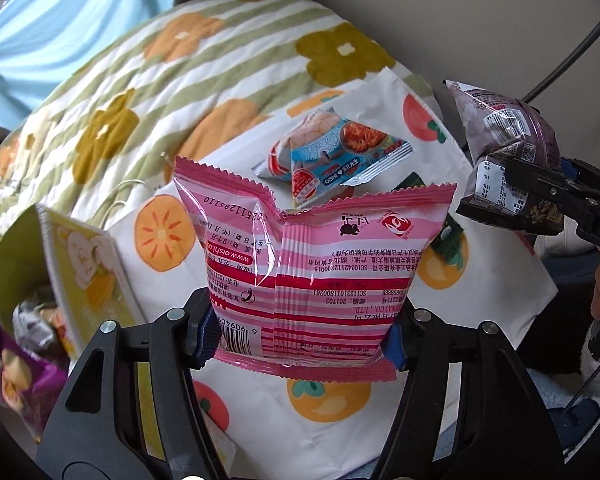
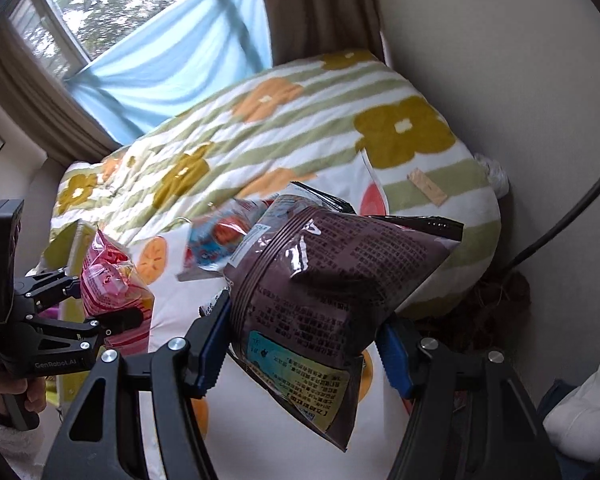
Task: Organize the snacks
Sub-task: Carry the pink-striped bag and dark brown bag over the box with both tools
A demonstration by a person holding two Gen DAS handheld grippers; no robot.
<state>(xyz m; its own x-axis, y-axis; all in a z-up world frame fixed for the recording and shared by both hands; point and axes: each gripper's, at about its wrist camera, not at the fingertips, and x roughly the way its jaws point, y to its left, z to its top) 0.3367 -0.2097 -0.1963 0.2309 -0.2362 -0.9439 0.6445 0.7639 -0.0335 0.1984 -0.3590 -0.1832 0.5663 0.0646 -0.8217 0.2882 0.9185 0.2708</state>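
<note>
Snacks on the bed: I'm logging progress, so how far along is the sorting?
Done: a few packets already lie in the yellow box. In hand: the left tongs grip the pink packet, the right tongs the dark purple packet. Left: the blue packet on the fruit-print cloth.

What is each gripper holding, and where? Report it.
Left gripper clamps the pink snack bag near its bottom edge; right gripper clamps the dark purple bag across its lower half.
</note>
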